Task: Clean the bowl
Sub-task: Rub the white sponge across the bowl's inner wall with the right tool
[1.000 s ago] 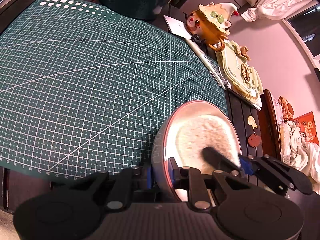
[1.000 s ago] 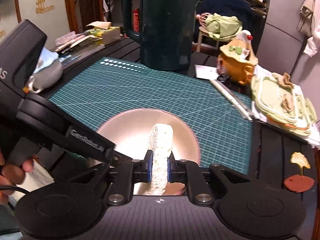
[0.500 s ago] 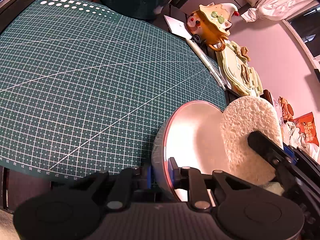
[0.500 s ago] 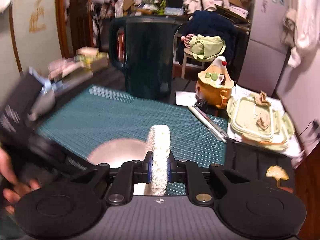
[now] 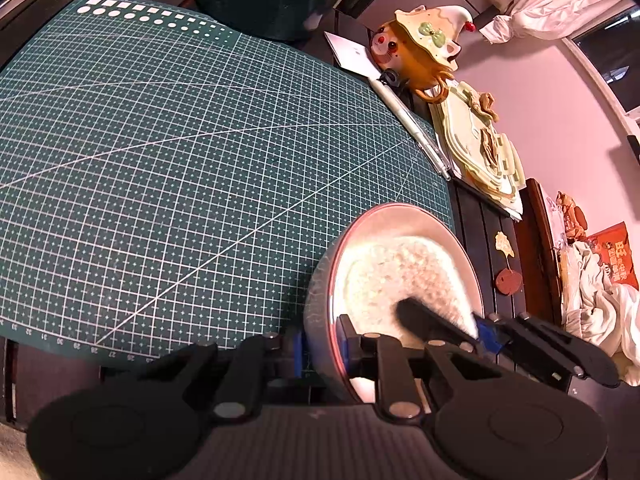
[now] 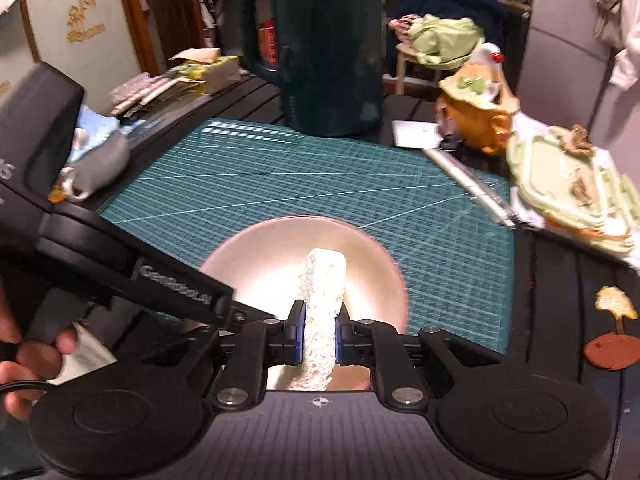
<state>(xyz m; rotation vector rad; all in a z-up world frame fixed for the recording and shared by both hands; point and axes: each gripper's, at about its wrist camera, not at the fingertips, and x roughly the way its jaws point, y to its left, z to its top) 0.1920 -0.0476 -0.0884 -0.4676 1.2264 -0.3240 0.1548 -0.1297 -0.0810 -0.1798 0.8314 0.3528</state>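
The left claw (image 5: 320, 350) is clamped on the near rim of the bowl (image 5: 400, 216), holding it tilted on the green mat (image 5: 180, 140). The right claw (image 6: 319, 338) pinches a sponge (image 6: 324, 280) inside the bowl. The bowl looks rigid, thin-walled and smooth, likely slippery; the rim grip seems sound. The sponge appears soft and light.

White lettering reading "GenRobot.AI" runs along the black arm of the left gripper (image 6: 320, 350) in the right wrist view, slightly blurred; further up its body (image 6: 36, 128) the letter "S" ends a larger word cut off by the frame edge. Small white numbers line the near edge of the green cutting mat (image 5: 180, 160), probably 28 to 33. The red packet (image 5: 614, 254) at the far right carries large Chinese characters, too small to make out.
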